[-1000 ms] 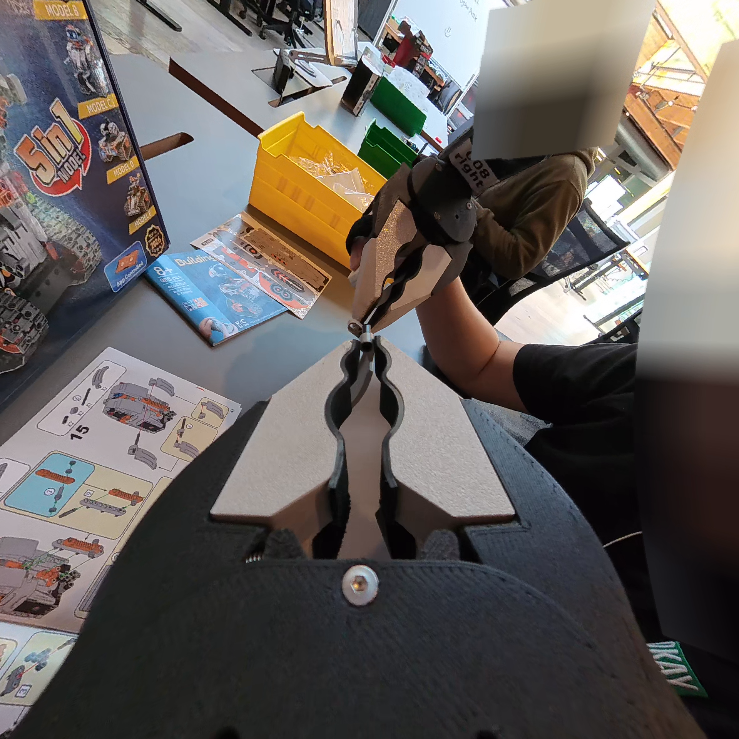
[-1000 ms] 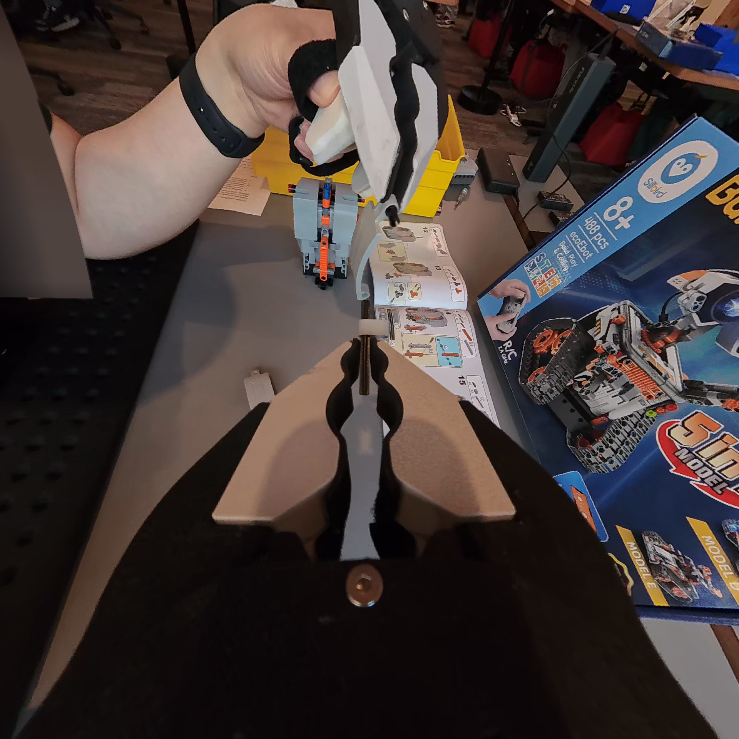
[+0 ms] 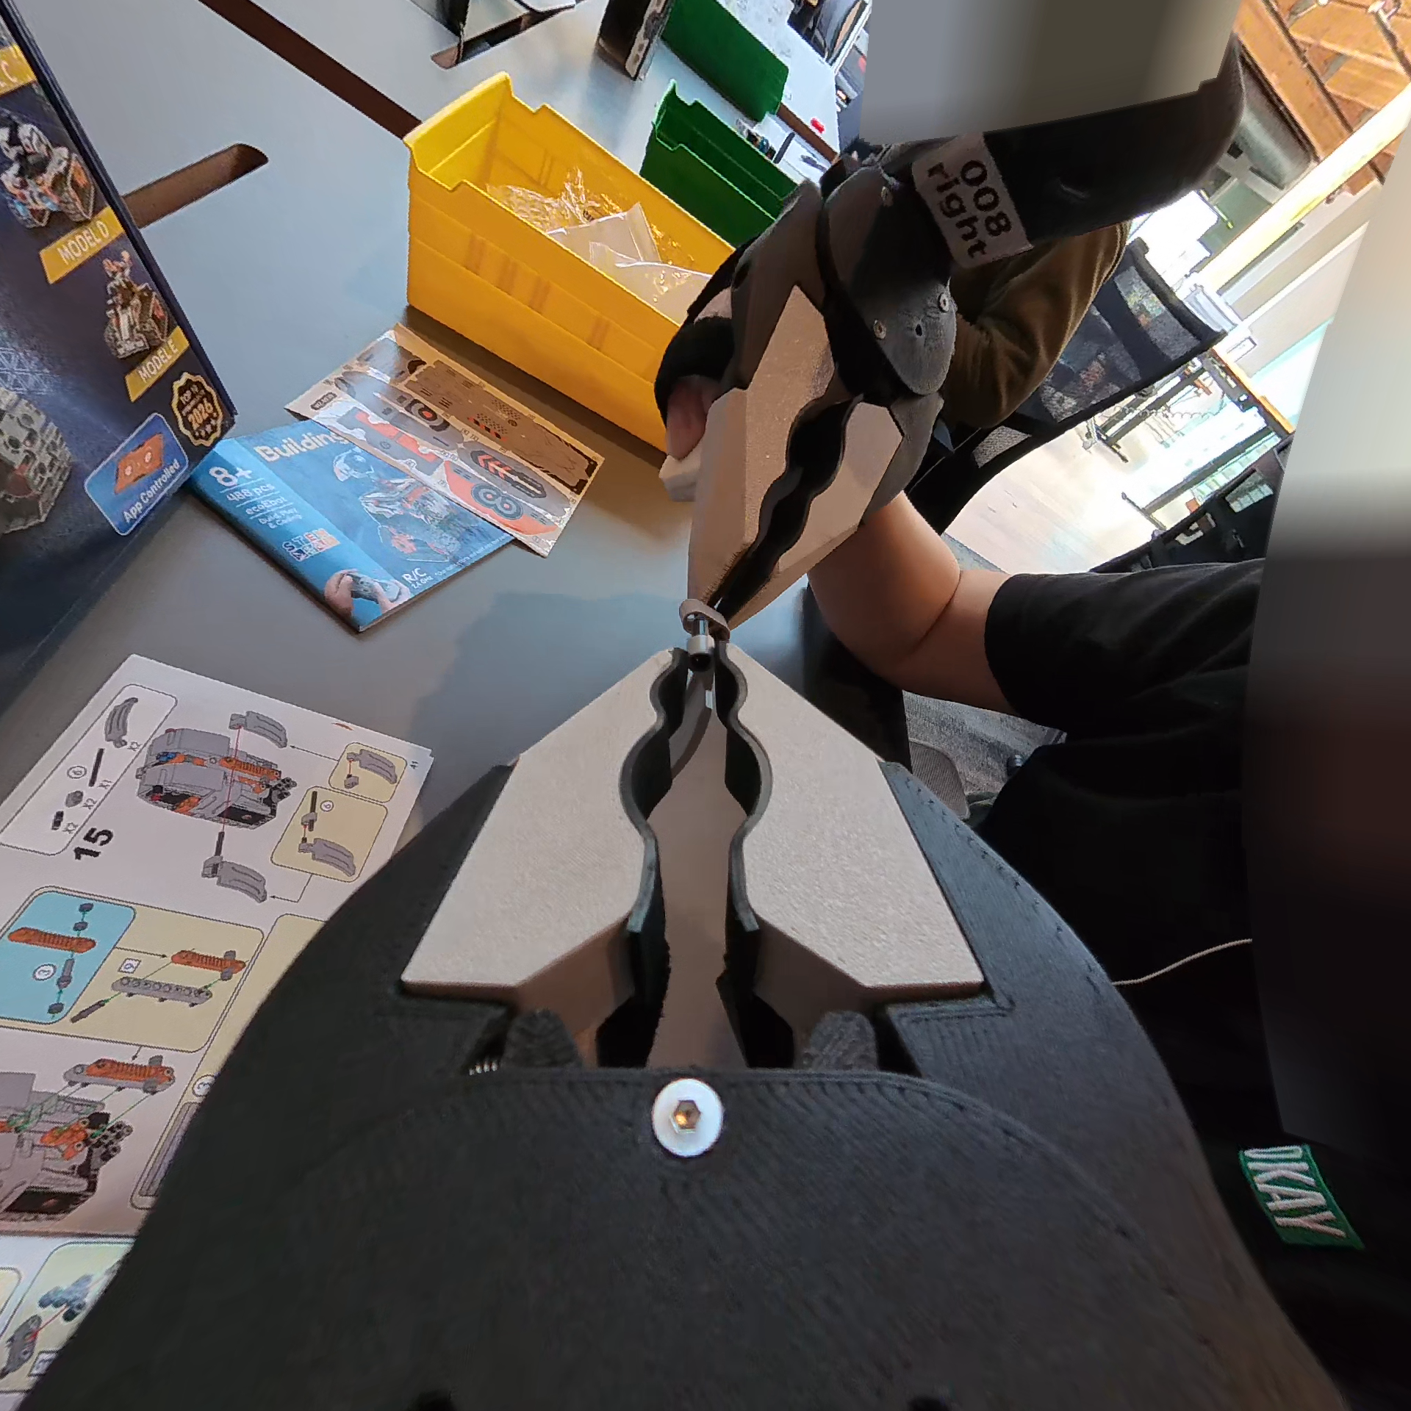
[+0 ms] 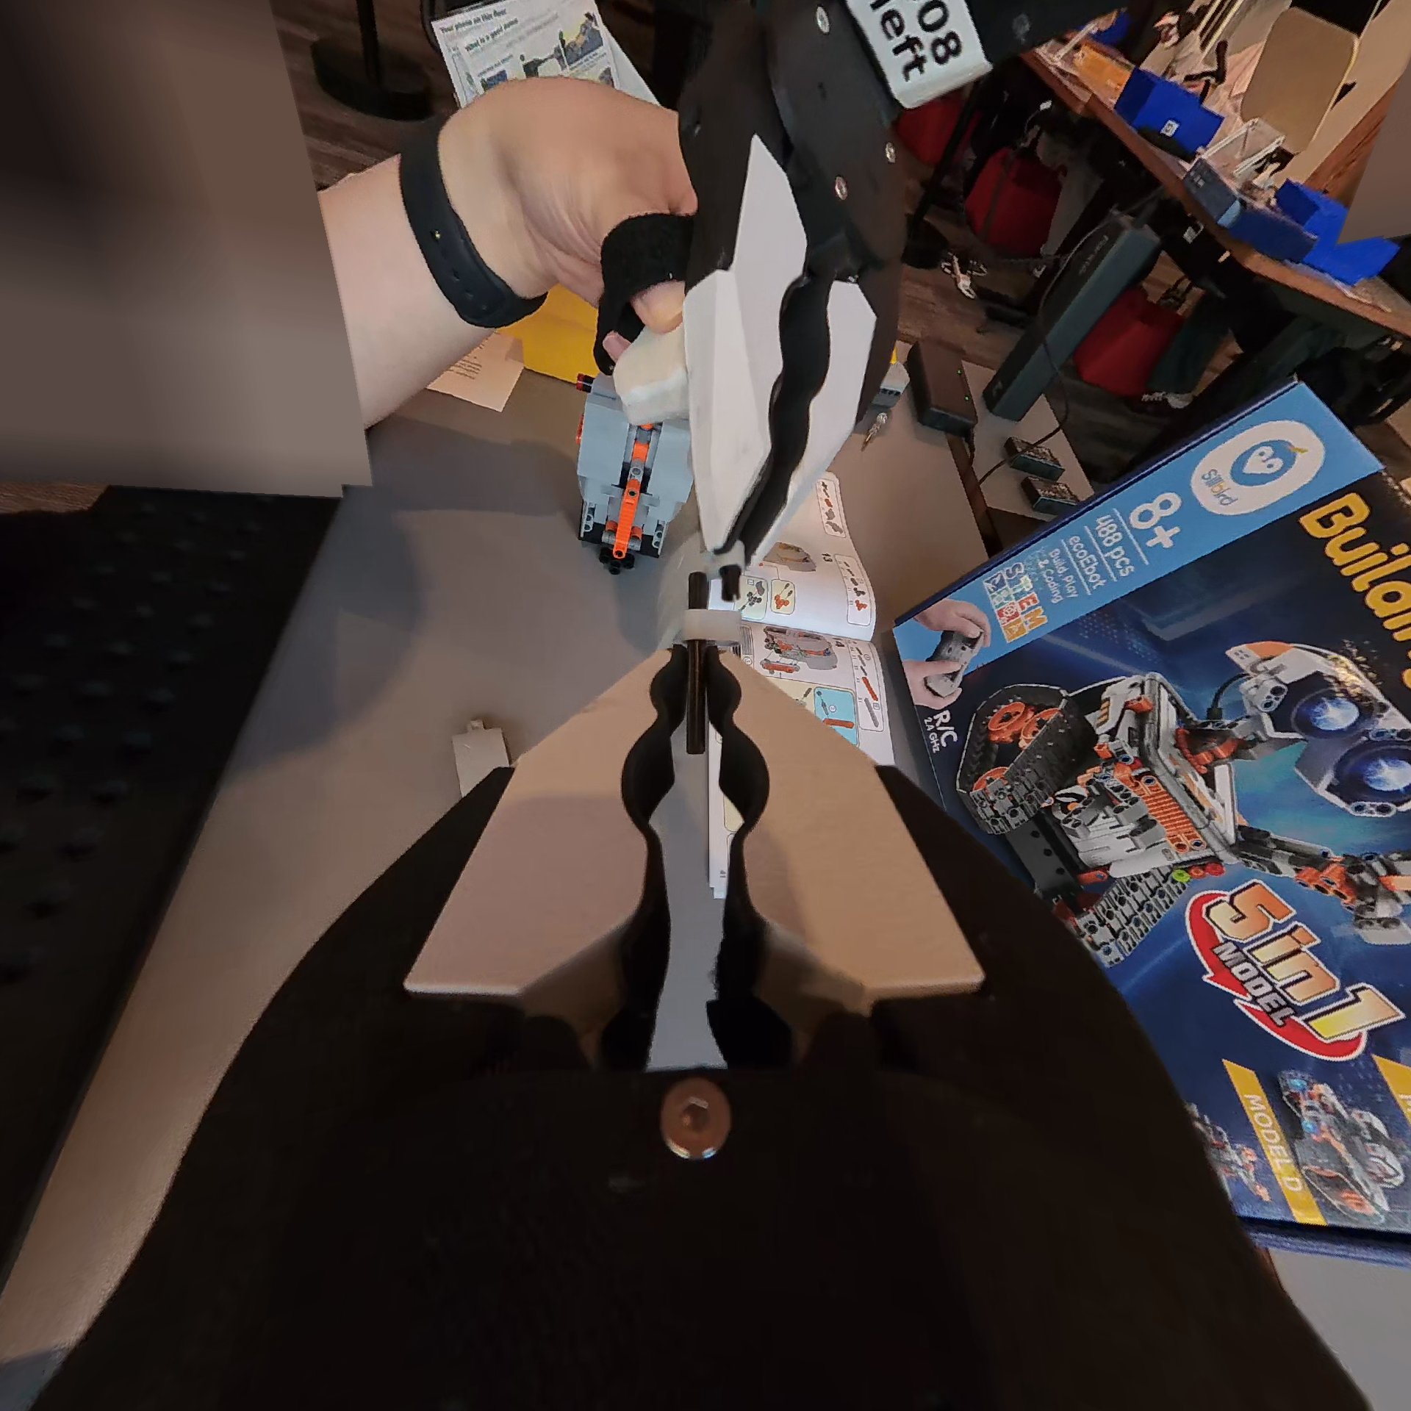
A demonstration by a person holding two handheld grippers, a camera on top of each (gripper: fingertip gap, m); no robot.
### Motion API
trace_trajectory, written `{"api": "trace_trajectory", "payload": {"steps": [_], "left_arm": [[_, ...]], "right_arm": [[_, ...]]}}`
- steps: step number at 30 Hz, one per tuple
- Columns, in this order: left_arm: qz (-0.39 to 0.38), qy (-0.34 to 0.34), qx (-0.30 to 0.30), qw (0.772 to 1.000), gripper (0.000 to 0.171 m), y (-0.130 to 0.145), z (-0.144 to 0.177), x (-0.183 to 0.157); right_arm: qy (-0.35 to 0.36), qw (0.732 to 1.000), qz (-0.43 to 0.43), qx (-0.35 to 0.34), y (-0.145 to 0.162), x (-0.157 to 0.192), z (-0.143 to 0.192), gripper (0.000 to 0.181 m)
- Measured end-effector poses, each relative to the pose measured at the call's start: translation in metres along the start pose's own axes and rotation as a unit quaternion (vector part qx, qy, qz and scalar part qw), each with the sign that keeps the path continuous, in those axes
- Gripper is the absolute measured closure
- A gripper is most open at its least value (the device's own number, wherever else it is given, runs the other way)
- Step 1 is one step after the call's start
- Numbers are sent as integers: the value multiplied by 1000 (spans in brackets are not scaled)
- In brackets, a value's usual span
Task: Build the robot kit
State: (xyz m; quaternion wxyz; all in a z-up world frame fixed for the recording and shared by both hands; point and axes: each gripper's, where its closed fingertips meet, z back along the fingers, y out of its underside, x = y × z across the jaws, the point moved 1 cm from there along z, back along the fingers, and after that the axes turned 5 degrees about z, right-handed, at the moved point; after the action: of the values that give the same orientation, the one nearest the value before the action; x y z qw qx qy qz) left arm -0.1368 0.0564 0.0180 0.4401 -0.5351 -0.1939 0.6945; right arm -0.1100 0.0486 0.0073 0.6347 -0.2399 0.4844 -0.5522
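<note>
My right gripper is shut on a thin black axle that carries a pale bush just beyond the fingertips. My left gripper is shut on a small grey curved piece with a black pin at its end. The two grippers meet tip to tip above the grey table. In the right wrist view the left gripper comes down from above, and its pin sits right beside the axle's top end. In the left wrist view the right gripper points down from the upper right.
A partly built grey and orange model stands behind the grippers. An open instruction booklet, a blue kit box, a sticker sheet, a blue booklet and a yellow bin lie around. A loose grey piece lies on the table. Both grippers' tips are close together, under 4 cm apart.
The left gripper has turned steeper, so its curved piece no longer hangs down onto the bush; its pin now sits beside the axle's top. Both grippers stay shut.
</note>
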Motion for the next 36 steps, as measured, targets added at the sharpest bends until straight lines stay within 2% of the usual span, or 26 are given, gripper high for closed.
{"api": "trace_trajectory", "payload": {"steps": [19,26,36], "left_arm": [[21,-8,29,999,166,9,-6,6],[20,-19,20,999,167,6,-1,7],[21,-44,41,998,167,13,-2,14]], "right_arm": [[1,999,41,26,5,5,-7,178],[5,1000,6,-3,2,-1,-10,179],[-1,1000,-11,17,9,0,-15,179]]}}
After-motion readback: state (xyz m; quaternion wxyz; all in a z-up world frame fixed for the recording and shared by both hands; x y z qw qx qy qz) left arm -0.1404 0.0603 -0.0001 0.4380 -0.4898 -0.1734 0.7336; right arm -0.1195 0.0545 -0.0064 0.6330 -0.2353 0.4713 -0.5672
